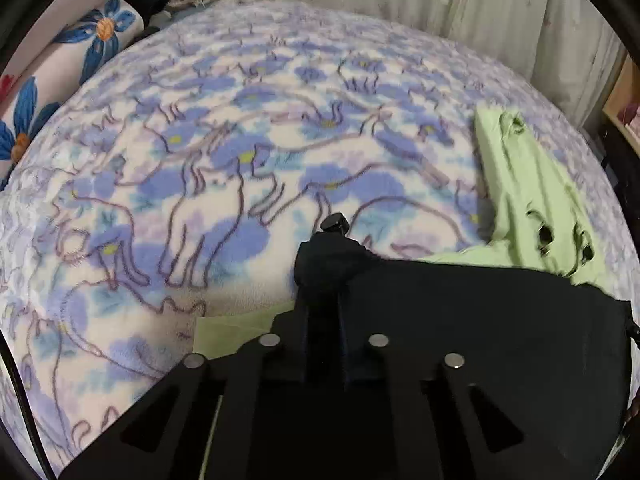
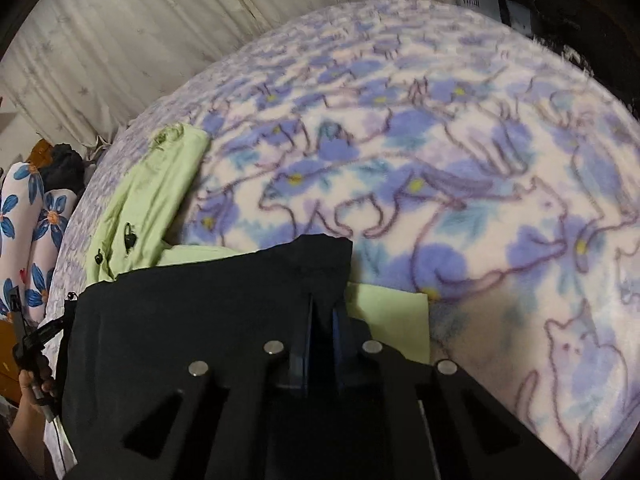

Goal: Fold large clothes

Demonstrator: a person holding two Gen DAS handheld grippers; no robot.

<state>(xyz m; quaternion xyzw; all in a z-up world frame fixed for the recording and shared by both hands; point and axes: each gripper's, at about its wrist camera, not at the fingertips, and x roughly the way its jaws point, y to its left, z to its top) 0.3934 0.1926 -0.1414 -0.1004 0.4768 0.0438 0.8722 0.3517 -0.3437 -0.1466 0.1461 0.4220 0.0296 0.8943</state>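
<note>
A black garment (image 1: 480,320) is stretched between my two grippers above a bed. My left gripper (image 1: 324,280) is shut on one corner of it, with a black button showing at the tip. My right gripper (image 2: 322,292) is shut on the other corner of the black garment (image 2: 200,320). The cloth hangs across the lower half of both views and hides the fingertips. A light green garment (image 1: 532,200) lies on the bed beyond it, with dark buttons on it; it also shows in the right wrist view (image 2: 148,200).
The bed carries a fleece blanket (image 1: 240,160) with blue flowers and cat outlines, also in the right wrist view (image 2: 480,180). Flower-print pillows (image 1: 48,80) and dark clothes lie at the head. Pale curtains (image 2: 120,40) hang behind. A wooden shelf (image 1: 624,100) stands at the right.
</note>
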